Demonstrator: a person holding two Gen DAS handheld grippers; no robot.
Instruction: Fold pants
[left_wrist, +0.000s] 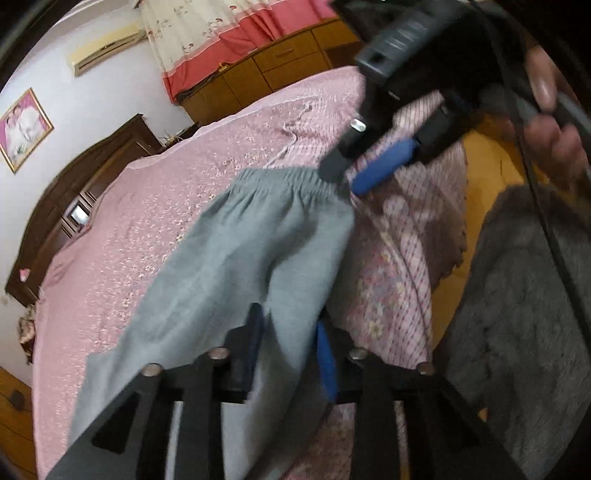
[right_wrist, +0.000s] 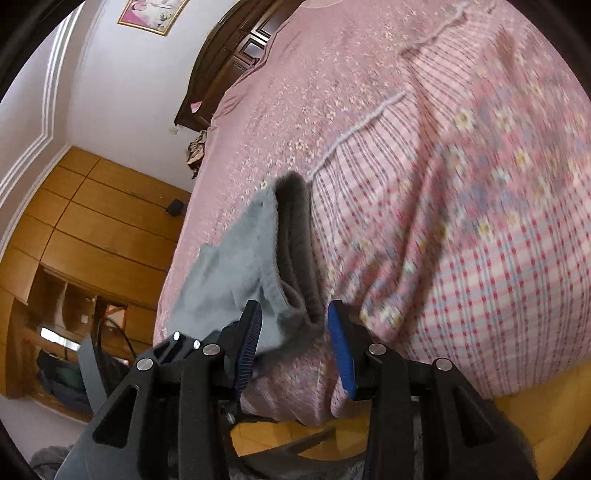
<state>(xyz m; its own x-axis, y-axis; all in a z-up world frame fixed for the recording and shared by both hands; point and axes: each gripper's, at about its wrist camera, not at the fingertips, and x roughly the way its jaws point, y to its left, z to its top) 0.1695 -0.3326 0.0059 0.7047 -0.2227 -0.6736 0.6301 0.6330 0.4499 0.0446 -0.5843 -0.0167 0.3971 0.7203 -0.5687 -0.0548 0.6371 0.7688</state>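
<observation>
Grey sweat pants lie stretched across a pink flowered bed, gathered waistband toward the far side. At the bottom of the left wrist view, my left gripper is shut on the cloth near the legs, which fills the gap between its fingers. My right gripper pinches the waistband corner at the bed's edge, with a person's hand behind it. In the right wrist view the bunched waistband of the pants sits between the pads of the right gripper, above the bed. Both views are blurred.
A dark wooden headboard stands at the bed's far end. Wooden cabinets line the wall under a curtain, and a wooden wardrobe stands on the other side. A grey fuzzy rug lies on the yellow floor beside the bed.
</observation>
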